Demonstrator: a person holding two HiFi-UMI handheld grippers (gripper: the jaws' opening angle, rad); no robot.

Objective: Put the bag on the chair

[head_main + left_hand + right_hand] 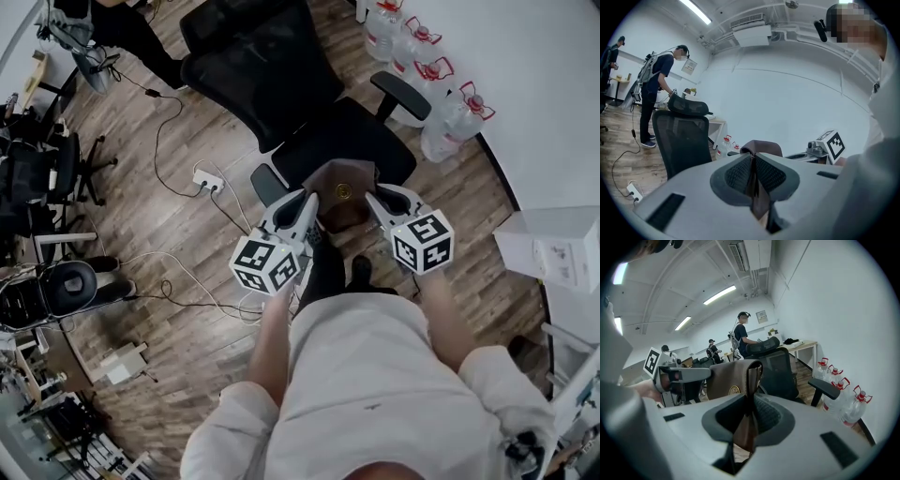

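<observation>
A brown leather bag with a round gold emblem hangs between my two grippers, just above the front edge of the black office chair's seat. My left gripper is shut on the bag's left edge, where brown leather is pinched between the jaws. My right gripper is shut on the bag's right edge. In the right gripper view the bag's emblem face shows, with the left gripper beyond it. The chair's mesh backrest rises behind the seat.
Several large water bottles stand by the white wall at the right of the chair. A power strip and cables lie on the wooden floor at the left. More office chairs crowd the left side. People stand further back in the room.
</observation>
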